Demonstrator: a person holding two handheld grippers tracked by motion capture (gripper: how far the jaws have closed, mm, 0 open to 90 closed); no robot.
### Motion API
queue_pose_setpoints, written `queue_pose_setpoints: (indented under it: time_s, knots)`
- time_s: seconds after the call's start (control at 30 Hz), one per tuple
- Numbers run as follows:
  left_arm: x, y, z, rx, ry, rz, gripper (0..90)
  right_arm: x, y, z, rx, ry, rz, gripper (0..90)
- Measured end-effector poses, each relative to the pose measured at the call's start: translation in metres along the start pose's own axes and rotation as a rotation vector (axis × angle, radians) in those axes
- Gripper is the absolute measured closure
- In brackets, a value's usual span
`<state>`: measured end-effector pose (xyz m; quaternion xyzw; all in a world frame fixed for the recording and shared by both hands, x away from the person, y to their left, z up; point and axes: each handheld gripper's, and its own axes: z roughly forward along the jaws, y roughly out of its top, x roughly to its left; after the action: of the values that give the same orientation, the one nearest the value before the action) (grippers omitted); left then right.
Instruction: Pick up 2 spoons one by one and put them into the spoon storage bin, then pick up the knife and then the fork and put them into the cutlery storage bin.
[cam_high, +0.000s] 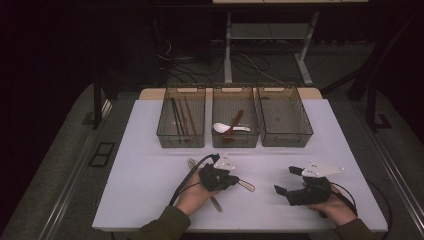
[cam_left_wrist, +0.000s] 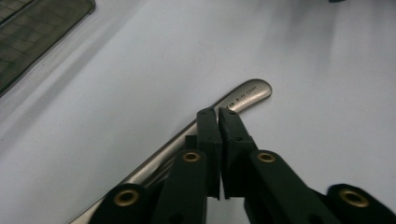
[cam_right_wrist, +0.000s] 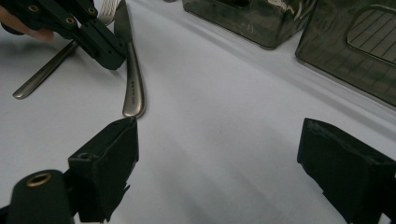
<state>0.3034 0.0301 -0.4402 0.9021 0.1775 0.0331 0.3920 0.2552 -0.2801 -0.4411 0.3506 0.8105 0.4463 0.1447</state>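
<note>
Two pieces of cutlery lie on the desk (cam_high: 150, 200) near the person: a knife (cam_right_wrist: 133, 79) and a fork (cam_right_wrist: 56, 65). The left hand-held gripper (cam_left_wrist: 218, 114) has its jaws pressed together over the knife's handle; whether they pinch it I cannot tell. The right hand-held gripper (cam_right_wrist: 219, 154) waits, jaws wide apart. This looks like the pick-up step; next the knife must be lifted and carried to one of the three bins (cam_high: 285, 117).
</note>
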Motion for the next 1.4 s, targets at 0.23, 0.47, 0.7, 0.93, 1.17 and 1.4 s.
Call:
queue_pose_setpoints:
  time_s: [0.23,0.47,0.7,0.93,1.17,1.4]
  knots:
    - [-0.003,-0.012,-0.021,-0.042,0.003,-0.016,72.4,-0.003,0.003,-0.003,0.004,0.008,0.05,12.9]
    - [0.003,-0.026,-0.05,-0.112,0.029,-0.05,57.4,-0.003,0.01,-0.005,0.012,0.025,0.061,12.9]
    - [0.008,-0.046,-0.069,-0.135,0.057,-0.088,42.8,-0.001,0.019,-0.003,0.041,0.03,0.051,12.8]
    - [0.012,-0.063,-0.085,-0.171,0.073,-0.113,34.7,-0.002,0.027,0.004,0.092,0.058,0.036,12.8]
    - [0.012,-0.082,-0.096,-0.174,0.085,-0.127,23.5,0.001,0.036,0.012,0.105,0.057,0.004,12.9]
    - [0.013,-0.094,-0.102,-0.205,0.082,-0.168,11.4,0.006,0.048,0.021,0.102,0.071,-0.023,12.9]
